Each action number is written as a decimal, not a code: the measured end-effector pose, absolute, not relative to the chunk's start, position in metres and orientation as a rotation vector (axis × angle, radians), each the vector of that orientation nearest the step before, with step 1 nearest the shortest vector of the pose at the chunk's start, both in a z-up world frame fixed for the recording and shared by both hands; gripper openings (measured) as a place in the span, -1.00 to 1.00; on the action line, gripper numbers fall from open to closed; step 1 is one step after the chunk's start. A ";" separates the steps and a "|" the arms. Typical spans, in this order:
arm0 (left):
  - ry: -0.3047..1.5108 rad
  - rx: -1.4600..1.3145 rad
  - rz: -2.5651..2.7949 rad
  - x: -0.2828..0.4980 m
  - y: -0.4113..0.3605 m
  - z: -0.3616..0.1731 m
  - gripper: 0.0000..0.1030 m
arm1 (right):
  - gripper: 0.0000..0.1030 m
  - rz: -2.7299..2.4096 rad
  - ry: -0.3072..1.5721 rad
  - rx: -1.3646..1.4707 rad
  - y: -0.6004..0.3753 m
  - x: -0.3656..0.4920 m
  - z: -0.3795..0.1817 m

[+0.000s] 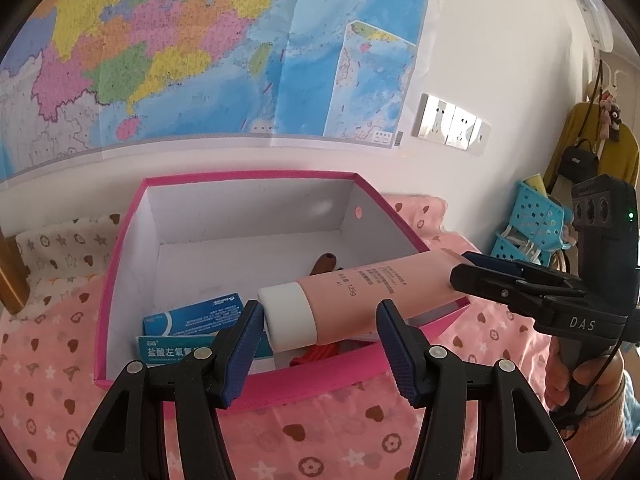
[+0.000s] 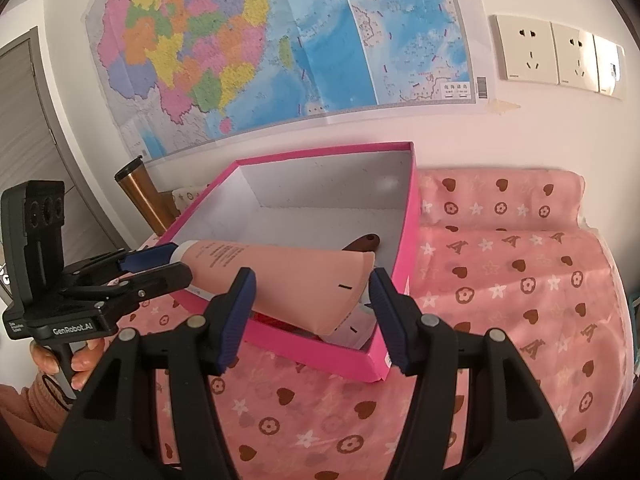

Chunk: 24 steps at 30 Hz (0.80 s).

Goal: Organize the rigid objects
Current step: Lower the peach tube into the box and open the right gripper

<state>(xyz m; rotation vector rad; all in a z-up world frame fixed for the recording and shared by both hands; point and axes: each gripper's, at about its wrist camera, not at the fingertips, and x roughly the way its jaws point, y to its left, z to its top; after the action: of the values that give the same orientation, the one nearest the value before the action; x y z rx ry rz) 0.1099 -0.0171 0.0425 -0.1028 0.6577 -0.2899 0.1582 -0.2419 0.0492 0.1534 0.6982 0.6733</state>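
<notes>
A pink tube [image 1: 360, 296] with a white cap [image 1: 288, 316] hangs over the open magenta box [image 1: 120, 264]. In the left wrist view my left gripper [image 1: 320, 340] has its pads spread around the cap end, with a gap on the right side. My right gripper [image 1: 464, 272] comes in from the right at the tube's crimped end. In the right wrist view the right gripper [image 2: 312, 312] has the tube's flat end [image 2: 320, 292] between its pads, with small gaps. The left gripper [image 2: 160, 264] is at the tube's cap end. Who bears the tube is unclear.
Inside the box lie two blue-and-white medicine cartons [image 1: 192, 320], a brown object [image 1: 324, 264] and something red [image 1: 320, 352]. The box sits on a pink patterned cloth [image 2: 500, 280]. A map [image 2: 280, 40] and wall sockets [image 2: 556, 56] are behind. Blue baskets [image 1: 532, 220] stand far right.
</notes>
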 end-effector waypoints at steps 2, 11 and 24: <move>0.664 -0.105 -0.288 0.112 -0.017 0.041 0.14 | 0.19 0.670 0.702 0.153 -0.241 0.159 0.048; 0.684 -0.118 -0.278 0.119 -0.014 0.035 0.14 | 0.19 0.668 0.720 0.150 -0.237 0.165 0.043; 0.727 -0.147 -0.271 0.133 -0.007 0.024 0.14 | 0.19 0.652 0.735 0.116 -0.226 0.168 0.039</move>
<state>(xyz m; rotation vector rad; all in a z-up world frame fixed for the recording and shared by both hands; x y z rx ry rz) 0.1335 -0.0072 0.0236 -0.1468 0.7267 -0.2709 0.1684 -0.2264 0.0389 0.1164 0.7349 0.6523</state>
